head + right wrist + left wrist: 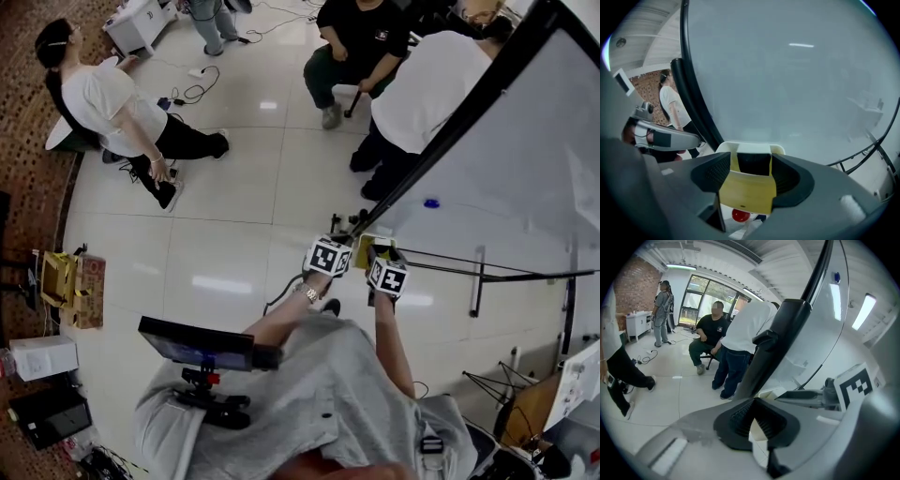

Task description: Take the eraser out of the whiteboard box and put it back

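Right gripper (751, 165) straddles eraser (747, 191) — perhaps gripping; whiteboard box (750, 148) half-hidden

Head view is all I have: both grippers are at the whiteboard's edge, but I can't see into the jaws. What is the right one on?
Observer: The right gripper has the yellow eraser between its pads, pad to pad with no gap showing.
Operator: Is it out yet?
Observer: The rim of the white box shows right behind the eraser's far end. I cannot tell how deep the eraser sits.
Operator: And the left?
Observer: The left gripper has its jaws nearly together on a pale edge, apparently the box's wall.
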`<state>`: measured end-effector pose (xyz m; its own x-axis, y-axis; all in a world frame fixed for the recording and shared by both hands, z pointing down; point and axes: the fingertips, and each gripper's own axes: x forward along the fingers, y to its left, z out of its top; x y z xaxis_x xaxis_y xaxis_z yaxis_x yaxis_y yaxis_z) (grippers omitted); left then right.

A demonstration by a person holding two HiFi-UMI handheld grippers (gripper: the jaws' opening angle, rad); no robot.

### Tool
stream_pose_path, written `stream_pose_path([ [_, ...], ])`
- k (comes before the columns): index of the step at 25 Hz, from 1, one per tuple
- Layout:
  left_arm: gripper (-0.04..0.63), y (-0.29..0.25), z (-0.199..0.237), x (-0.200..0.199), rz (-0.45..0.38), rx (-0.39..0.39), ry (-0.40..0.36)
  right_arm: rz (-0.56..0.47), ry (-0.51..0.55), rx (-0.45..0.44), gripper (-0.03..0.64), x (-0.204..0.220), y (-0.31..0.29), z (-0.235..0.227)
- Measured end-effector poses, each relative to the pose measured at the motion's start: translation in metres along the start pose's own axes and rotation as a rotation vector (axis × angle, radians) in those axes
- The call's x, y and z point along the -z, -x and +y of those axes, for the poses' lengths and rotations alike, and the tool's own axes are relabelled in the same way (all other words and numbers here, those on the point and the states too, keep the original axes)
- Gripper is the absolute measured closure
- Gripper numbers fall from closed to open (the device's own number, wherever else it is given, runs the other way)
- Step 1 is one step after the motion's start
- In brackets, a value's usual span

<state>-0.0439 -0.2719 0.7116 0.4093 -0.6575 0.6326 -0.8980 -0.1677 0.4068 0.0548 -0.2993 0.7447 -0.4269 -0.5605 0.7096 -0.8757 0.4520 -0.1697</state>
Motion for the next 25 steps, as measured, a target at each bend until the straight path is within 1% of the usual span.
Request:
stream_pose_path([
  [1,0.591,-0.001,-0.001,-0.001,0.002,0.006,-0.002,-0.004,0.003,-0.01,0.317,-0.002,0.002,0.002],
  [2,0.591,-0.002,-0.002,-0.002,0.005,0.011,-0.006,-0.011,0.003,-0.018,0.308,-0.004,0.004,0.004],
  [4,0.591,-0.003,-0.005,-0.003,0.011,0.023,-0.014,-0.025,-0.007,-0.011,0.308,-0.007,0.009,0.004],
  [6,0.591,-0.004,-0.01,-0.003,0.017,0.033,-0.025,-0.054,-0.025,0.024,0.315,-0.01,0.018,-0.001],
  [7,0.591,-0.005,-0.012,-0.003,0.018,0.038,-0.03,-0.084,-0.036,0.047,0.353,-0.013,0.025,-0.006],
  [9,0.591,-0.006,-0.015,-0.003,0.021,0.046,-0.036,-0.157,-0.074,0.067,0.612,-0.021,0.036,-0.013],
  [11,0.591,-0.007,-0.017,-0.003,0.02,0.051,-0.044,-0.178,-0.112,0.041,0.612,-0.023,0.039,-0.013],
  [13,0.591,-0.007,-0.018,-0.004,0.018,0.053,-0.05,-0.162,-0.124,0.03,0.612,-0.018,0.036,-0.013],
  [17,0.591,0.0,-0.019,0.001,0.011,0.057,-0.056,-0.143,-0.101,0.024,0.612,-0.011,0.034,0.001],
  [21,0.591,0.009,-0.013,0.019,0.023,0.054,-0.055,-0.133,-0.096,0.02,0.612,-0.002,0.036,0.02],
  [25,0.591,0.004,-0.02,0.036,0.01,0.061,-0.022,-0.142,-0.094,0.002,0.612,0.004,0.037,0.027],
])
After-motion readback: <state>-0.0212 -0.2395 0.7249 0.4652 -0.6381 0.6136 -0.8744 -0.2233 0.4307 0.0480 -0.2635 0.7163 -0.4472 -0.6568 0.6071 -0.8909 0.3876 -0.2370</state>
